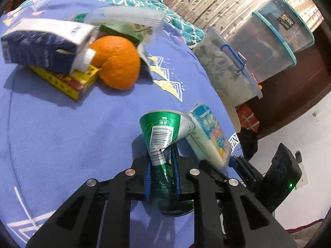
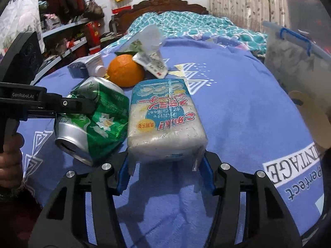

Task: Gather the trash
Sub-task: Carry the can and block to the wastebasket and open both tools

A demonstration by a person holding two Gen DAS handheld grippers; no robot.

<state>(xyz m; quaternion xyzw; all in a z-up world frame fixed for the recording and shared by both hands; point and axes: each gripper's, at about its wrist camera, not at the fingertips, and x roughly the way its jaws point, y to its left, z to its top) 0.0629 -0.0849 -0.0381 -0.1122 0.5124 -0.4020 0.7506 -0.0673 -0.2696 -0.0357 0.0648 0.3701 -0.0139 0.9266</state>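
Observation:
A crushed green drink can (image 1: 163, 128) sits between the blue pads of my left gripper (image 1: 163, 165), which is shut on its dented middle. From the right wrist view the same can (image 2: 97, 119) hangs just above the blue blanket, with the left gripper (image 2: 82, 107) reaching in from the left. My right gripper (image 2: 165, 165) is shut on a white plastic packet with a blue printed label (image 2: 165, 119), one pad against each side of its near end. That packet (image 1: 209, 136) touches the can's right side.
On the blue blanket (image 1: 62, 134) lie an orange (image 1: 118, 62), a blue-and-white carton (image 1: 41, 43), a yellow-red box (image 1: 68, 80) and a clear wrapper (image 1: 128, 18). Lidded plastic tubs (image 1: 227, 66) stand off the bed's right edge. A hand (image 2: 10, 157) holds the left tool.

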